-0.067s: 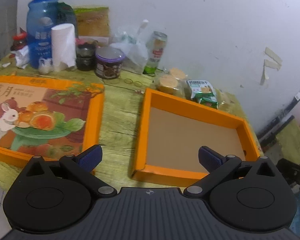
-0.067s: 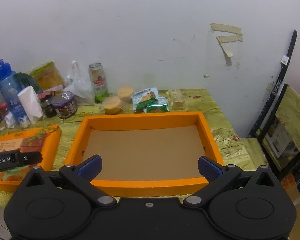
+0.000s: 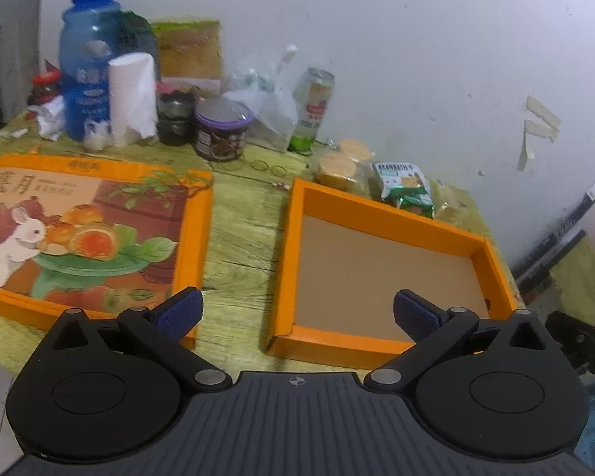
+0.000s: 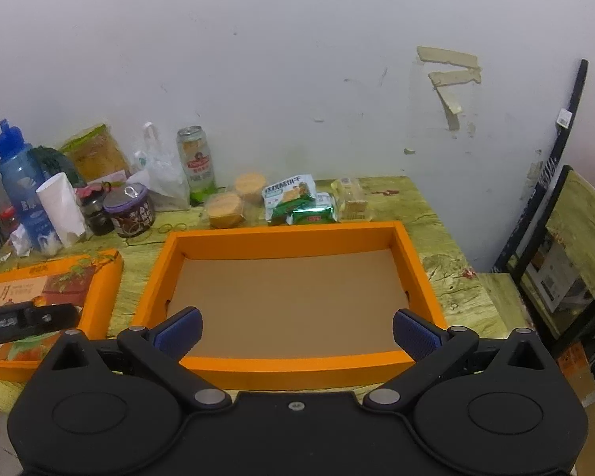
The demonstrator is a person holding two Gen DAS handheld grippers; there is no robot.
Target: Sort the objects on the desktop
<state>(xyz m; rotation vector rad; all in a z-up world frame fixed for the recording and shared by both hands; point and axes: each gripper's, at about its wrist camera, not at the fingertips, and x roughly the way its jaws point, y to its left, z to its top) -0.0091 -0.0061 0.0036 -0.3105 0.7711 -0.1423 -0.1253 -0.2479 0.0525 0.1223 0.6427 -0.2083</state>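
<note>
Both the left tool [image 3: 297,313] and right tool [image 4: 295,327] hang with fingers apart, holding nothing, at the bench's near edge. The orange box [image 4: 416,261] lies bare; snack packets [image 4: 297,202] sit behind it, toward the bench's far edge. Approach packets low, squarely.

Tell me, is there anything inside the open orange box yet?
No, the open orange box shows only its bare brown cardboard floor; the snack packets lie behind it.

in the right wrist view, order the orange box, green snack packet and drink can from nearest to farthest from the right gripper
1. Orange box, open and empty, directly ahead of the right gripper.
2. Green snack packet, just beyond the box's far wall.
3. Drink can, far left, by the wall.
</note>
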